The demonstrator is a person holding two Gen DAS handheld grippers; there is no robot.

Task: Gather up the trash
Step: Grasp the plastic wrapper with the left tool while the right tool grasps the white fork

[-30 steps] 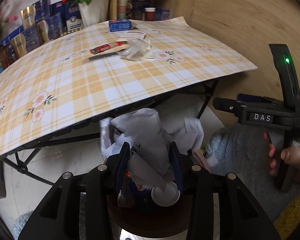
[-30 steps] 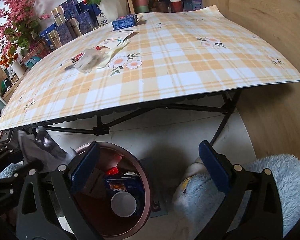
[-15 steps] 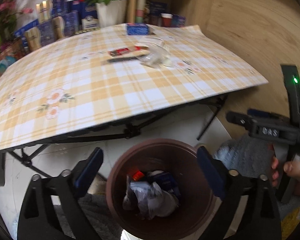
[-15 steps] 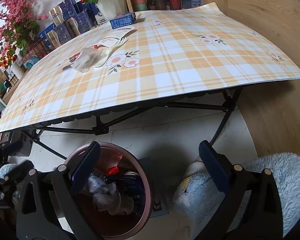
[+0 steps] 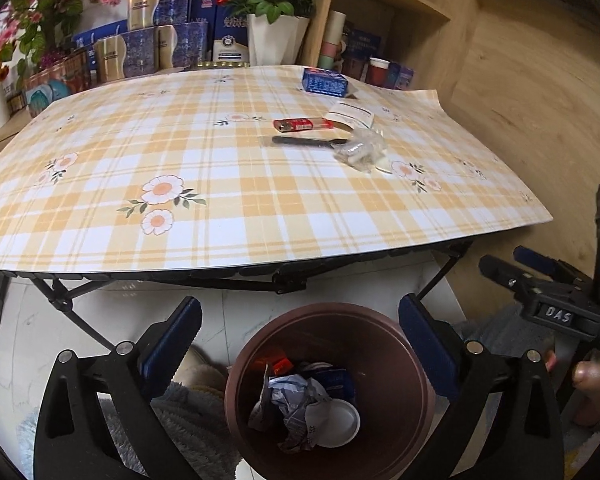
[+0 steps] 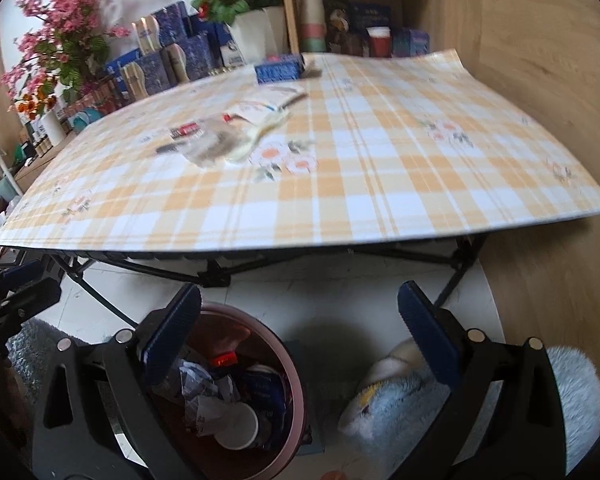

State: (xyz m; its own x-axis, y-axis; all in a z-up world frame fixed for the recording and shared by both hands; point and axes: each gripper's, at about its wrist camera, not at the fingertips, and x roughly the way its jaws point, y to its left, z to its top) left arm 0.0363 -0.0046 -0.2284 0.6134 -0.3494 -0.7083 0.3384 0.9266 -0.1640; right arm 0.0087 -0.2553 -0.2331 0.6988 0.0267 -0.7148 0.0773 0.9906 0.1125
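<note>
A dark brown bin stands on the floor below the table's front edge. Crumpled white paper, a white cup and blue wrappers lie inside it. My left gripper hangs open over the bin with nothing between its blue pads. My right gripper is open too, empty, just right of the bin. On the checked tablecloth lie a red packet, a black pen, a clear crumpled wrapper, a white paper and a blue box.
Black folding legs run under the table. Boxes, a white vase of red flowers and cups crowd the back edge. A fluffy grey-blue rug and a slipper lie right of the bin. A wooden wall rises on the right.
My left gripper opened and let go of the crumpled paper, which dropped into the bin. The gripper then rose and drew back. The right gripper's view tilted slightly.
</note>
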